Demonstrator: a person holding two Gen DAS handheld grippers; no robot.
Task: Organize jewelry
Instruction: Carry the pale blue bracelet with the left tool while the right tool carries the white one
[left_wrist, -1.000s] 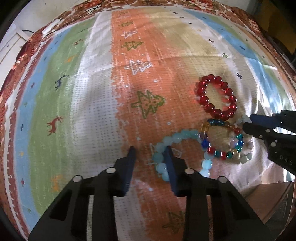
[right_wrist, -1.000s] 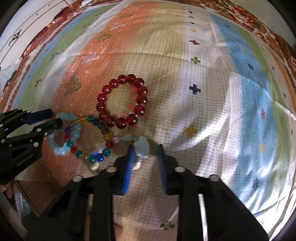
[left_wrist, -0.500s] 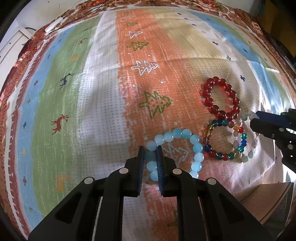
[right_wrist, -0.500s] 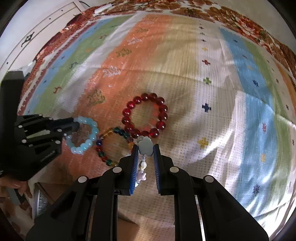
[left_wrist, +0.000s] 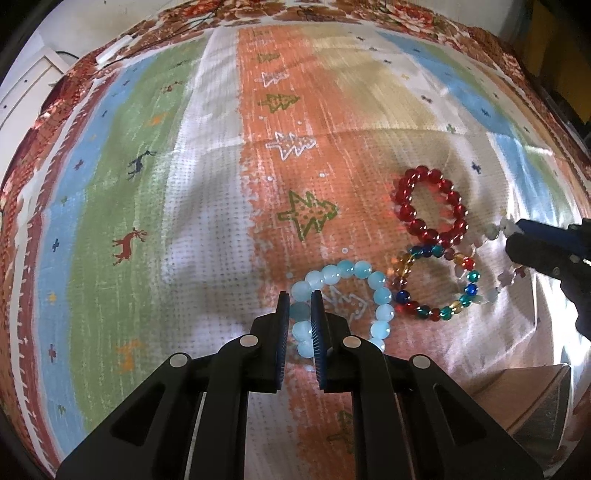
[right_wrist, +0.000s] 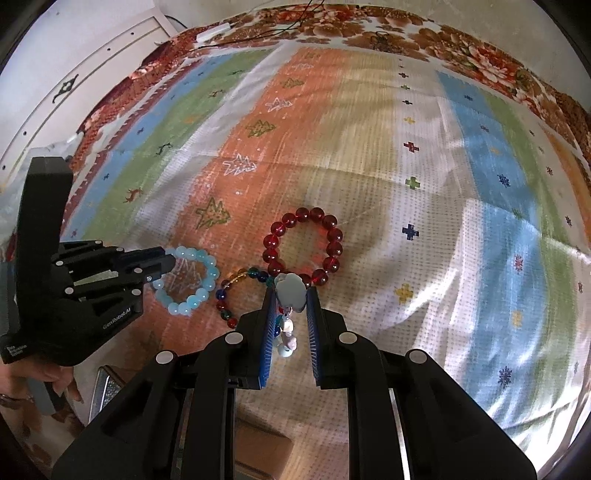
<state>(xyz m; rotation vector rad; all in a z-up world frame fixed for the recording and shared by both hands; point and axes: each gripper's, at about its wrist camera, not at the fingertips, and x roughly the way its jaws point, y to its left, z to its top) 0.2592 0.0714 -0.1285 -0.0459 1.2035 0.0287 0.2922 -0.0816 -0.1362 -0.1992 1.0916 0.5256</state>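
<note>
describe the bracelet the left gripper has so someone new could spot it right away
On the striped cloth, find the orange band with tree prints. Near its front edge the left gripper is shut on a ring of beads, the blue bracelet. It alone is one pale milky blue throughout; the red bracelet and multicolour bracelet lie to its right.

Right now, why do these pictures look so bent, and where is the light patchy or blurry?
Both views are fisheye: the cloth bulges and the corners go black. Left wrist view: the far stripes smear, sun glows red through the red bracelet, and grey shadow lies left of the left gripper. Right wrist view: sun patches on the right, far stripes blurred.
</note>
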